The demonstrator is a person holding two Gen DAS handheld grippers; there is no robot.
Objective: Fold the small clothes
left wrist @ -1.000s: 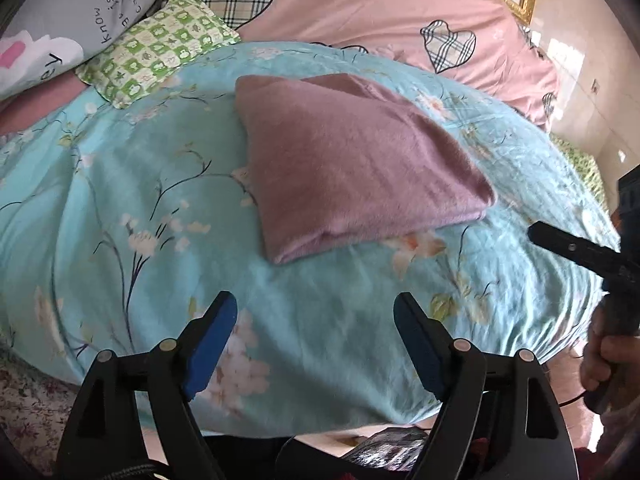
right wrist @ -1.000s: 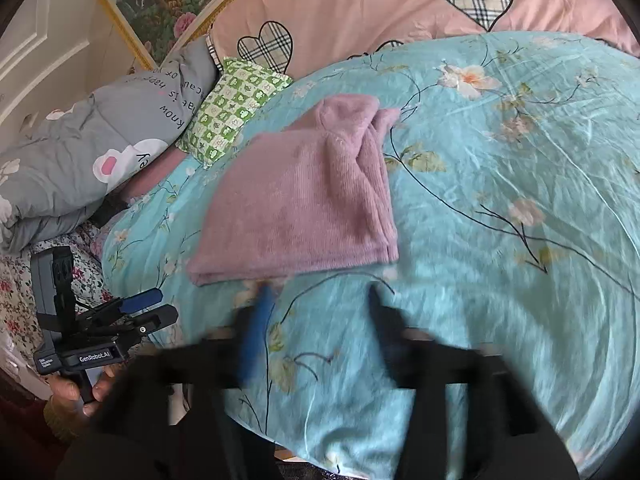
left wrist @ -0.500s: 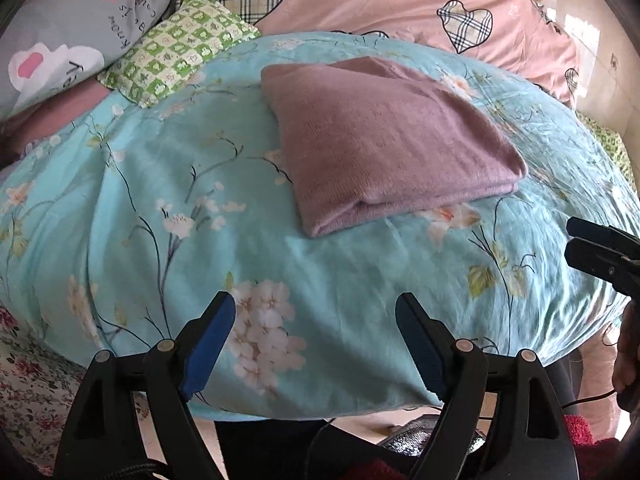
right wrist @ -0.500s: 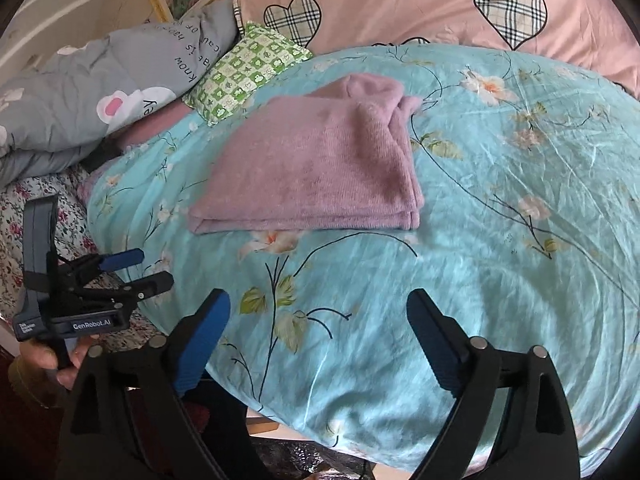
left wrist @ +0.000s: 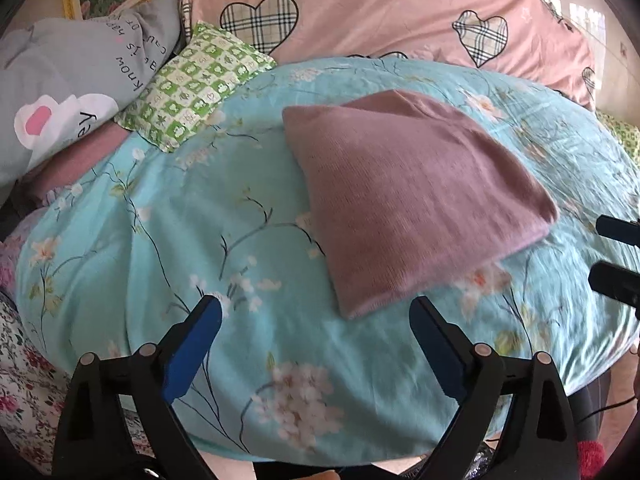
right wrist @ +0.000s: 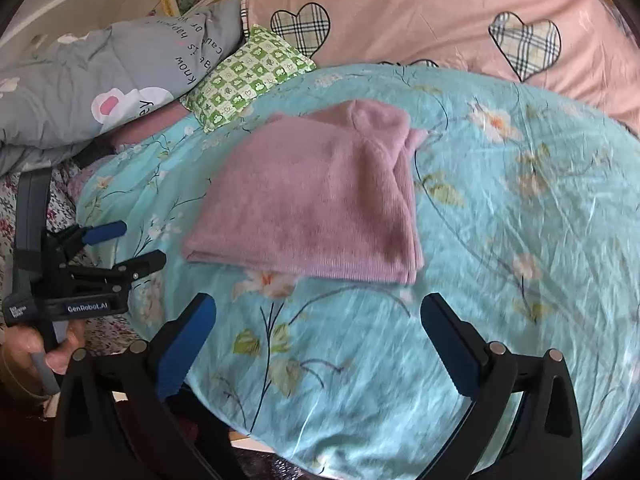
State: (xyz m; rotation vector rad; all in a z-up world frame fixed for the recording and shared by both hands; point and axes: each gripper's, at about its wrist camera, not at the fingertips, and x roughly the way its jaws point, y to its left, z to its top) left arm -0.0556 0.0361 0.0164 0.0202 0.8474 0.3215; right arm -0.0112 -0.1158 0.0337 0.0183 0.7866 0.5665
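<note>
A mauve knitted garment (left wrist: 412, 200) (right wrist: 320, 200) lies folded into a flat packet on the turquoise floral quilt (left wrist: 160, 240) (right wrist: 520, 220). My left gripper (left wrist: 314, 312) hovers just short of the packet's near corner, its jaws opening wide with nothing between them. My right gripper (right wrist: 318, 312) hangs in front of the packet's near edge, its jaws also opening, empty. Each gripper shows in the other's view: the left gripper (right wrist: 132, 246) at the left edge, the right gripper (left wrist: 608, 248) at the right edge.
A green checked pillow (left wrist: 196, 84) (right wrist: 248, 76), a grey printed duvet (left wrist: 68, 76) (right wrist: 92, 76) and a pink quilt with plaid hearts (left wrist: 400, 12) (right wrist: 440, 12) lie behind the garment. A flowered sheet (left wrist: 20, 392) drops off the bed's near left side. A hand (right wrist: 44, 356) grips the left tool's handle.
Both grippers have drawn back and up from the folded garment. The right jaws have spread from narrow to wide; the left jaws have widened a little. The garment lies still.
</note>
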